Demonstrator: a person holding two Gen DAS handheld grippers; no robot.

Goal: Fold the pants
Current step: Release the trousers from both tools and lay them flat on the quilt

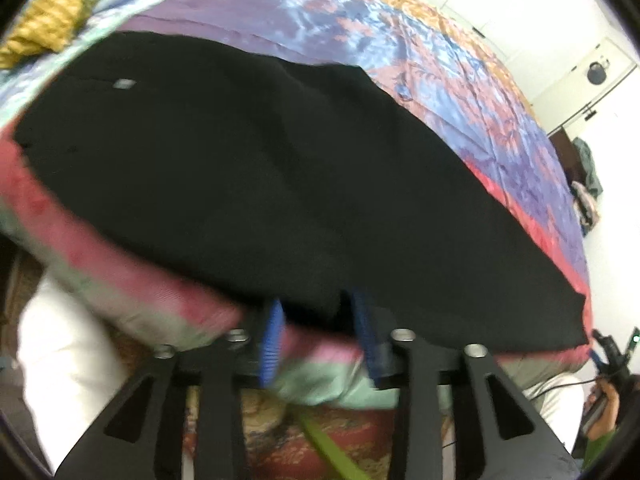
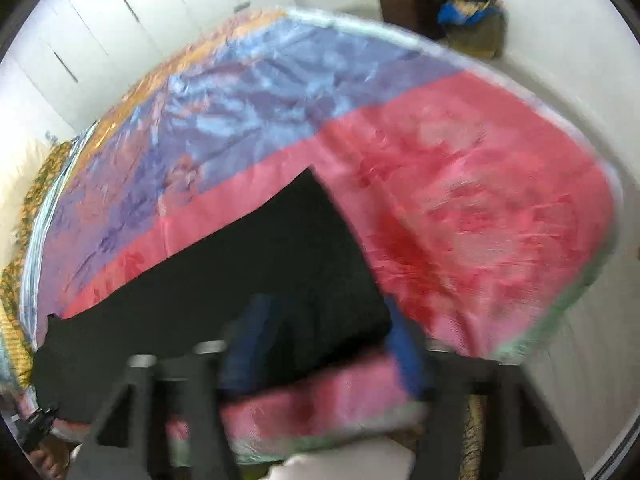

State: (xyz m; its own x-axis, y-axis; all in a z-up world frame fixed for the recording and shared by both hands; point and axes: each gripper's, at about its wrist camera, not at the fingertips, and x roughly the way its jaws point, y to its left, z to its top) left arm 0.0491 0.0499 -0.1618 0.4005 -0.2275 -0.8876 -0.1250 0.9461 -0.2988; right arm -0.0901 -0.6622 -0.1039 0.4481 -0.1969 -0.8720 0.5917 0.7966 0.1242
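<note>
black soft-cloth pants (image 1: 280, 184) flat along near edge of pink-purple satin bedspread (image 1: 460, 80) | left gripper (image 1: 320, 332) part open, empty | right gripper (image 2: 320, 344) wide, empty | limp, light; likely pinch hem corners

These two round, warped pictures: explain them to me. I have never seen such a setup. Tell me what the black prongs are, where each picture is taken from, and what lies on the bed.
Each picture comes from a wide-angle camera mounted on a hand-held gripper, looking forward along its two blue-tipped fingers. A person holds one gripper in each hand. The left gripper sits at the near edge of the black pants, which lie flat on a colourful bedspread. The right gripper is at the pants' other end. Both stand open; neither pinches the cloth. The pictures are blurred.
</note>
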